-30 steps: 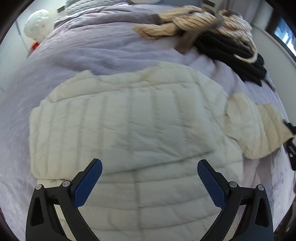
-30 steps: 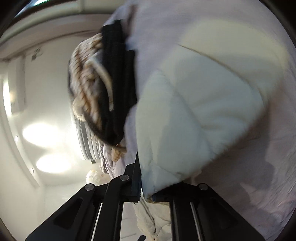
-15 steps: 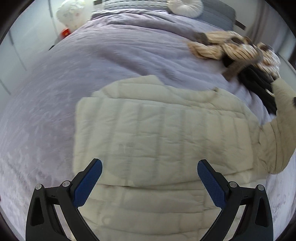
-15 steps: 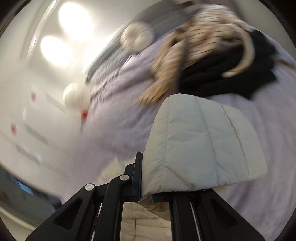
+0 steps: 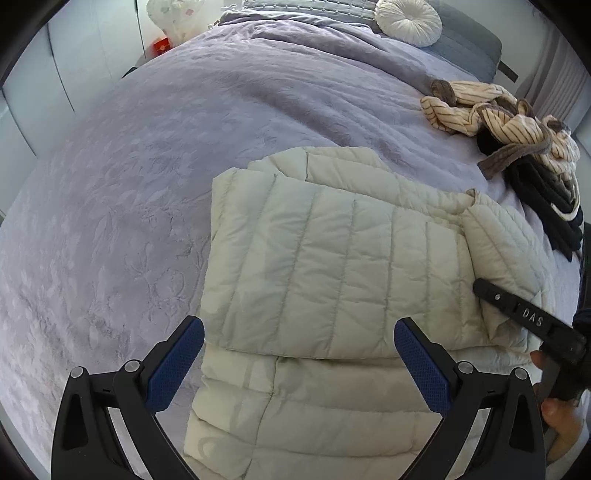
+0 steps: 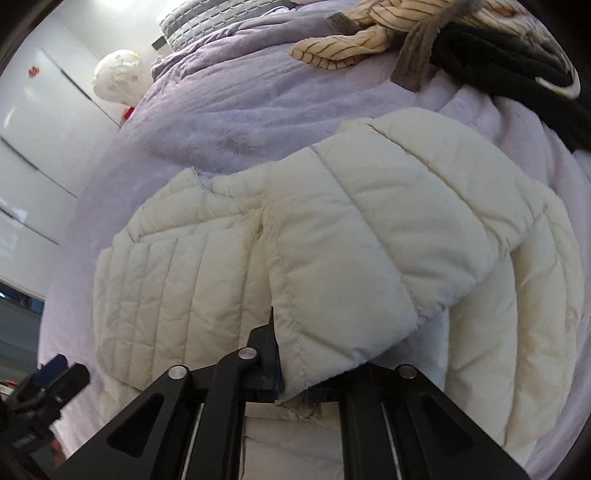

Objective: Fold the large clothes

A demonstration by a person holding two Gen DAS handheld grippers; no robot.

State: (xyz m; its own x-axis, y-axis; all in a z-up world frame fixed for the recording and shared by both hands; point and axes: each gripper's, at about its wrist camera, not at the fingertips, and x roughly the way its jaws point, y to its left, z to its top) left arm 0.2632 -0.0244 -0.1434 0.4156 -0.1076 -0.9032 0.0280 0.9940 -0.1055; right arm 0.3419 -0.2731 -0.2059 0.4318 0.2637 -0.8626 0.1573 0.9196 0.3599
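A cream quilted puffer jacket (image 5: 332, 258) lies partly folded on a lilac bedspread (image 5: 147, 184). My left gripper (image 5: 299, 365) is open and empty, hovering over the jacket's near part. My right gripper (image 6: 295, 384) is shut on the cuff of the jacket's sleeve (image 6: 369, 266) and holds it folded across the jacket body (image 6: 166, 277). The right gripper also shows in the left wrist view (image 5: 517, 317), at the jacket's right edge, over the sleeve (image 5: 498, 251).
A heap of striped beige and black clothes (image 5: 517, 129) lies at the bed's far right, also in the right wrist view (image 6: 443, 33). A round white cushion (image 5: 408, 20) and grey pillows sit at the head. White cupboards (image 6: 44, 140) stand left.
My right gripper has swung the sleeve from out at the side up and over onto the jacket body. The left gripper has shifted its view to the left and stays open.
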